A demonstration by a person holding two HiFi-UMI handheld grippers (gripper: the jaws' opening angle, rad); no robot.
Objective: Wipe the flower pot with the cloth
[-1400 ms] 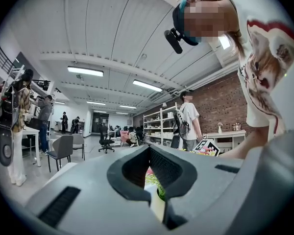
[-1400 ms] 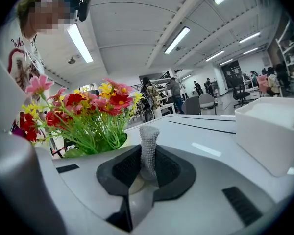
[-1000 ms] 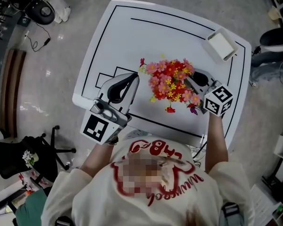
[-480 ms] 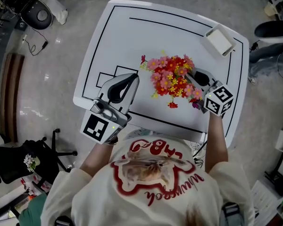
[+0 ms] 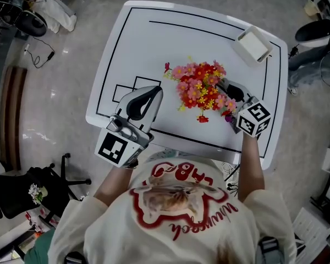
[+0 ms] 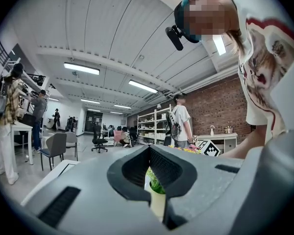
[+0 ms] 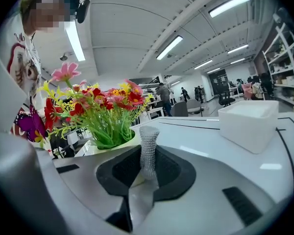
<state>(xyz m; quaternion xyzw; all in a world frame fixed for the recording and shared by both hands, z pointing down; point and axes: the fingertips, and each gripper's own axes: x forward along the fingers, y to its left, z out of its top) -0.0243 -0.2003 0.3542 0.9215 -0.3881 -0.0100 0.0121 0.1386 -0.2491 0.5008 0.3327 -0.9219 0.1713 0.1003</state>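
The flower pot is hidden under its bunch of red, pink and yellow flowers [image 5: 201, 89] on the white table [image 5: 154, 43] in the head view. Its pale rim [image 7: 120, 145] shows in the right gripper view, just left of the jaws. My right gripper [image 5: 224, 87] is at the pot's right side, shut on a grey waffle cloth [image 7: 148, 151] that stands up between its jaws. My left gripper [image 5: 157, 90] lies level to the left of the flowers, a little apart, jaws together and empty. The pot [image 6: 158, 202] shows beyond them through a narrow slit.
A white box [image 5: 253, 44] sits at the table's far right corner, also seen as the box [image 7: 247, 124] to the right of the cloth. Black lines mark the tabletop. The near table edge runs just under both grippers. A black chair [image 5: 22, 186] stands on the floor, lower left.
The right gripper with the cloth has shifted slightly at the pot's side. The left gripper and the pot stay where they were.
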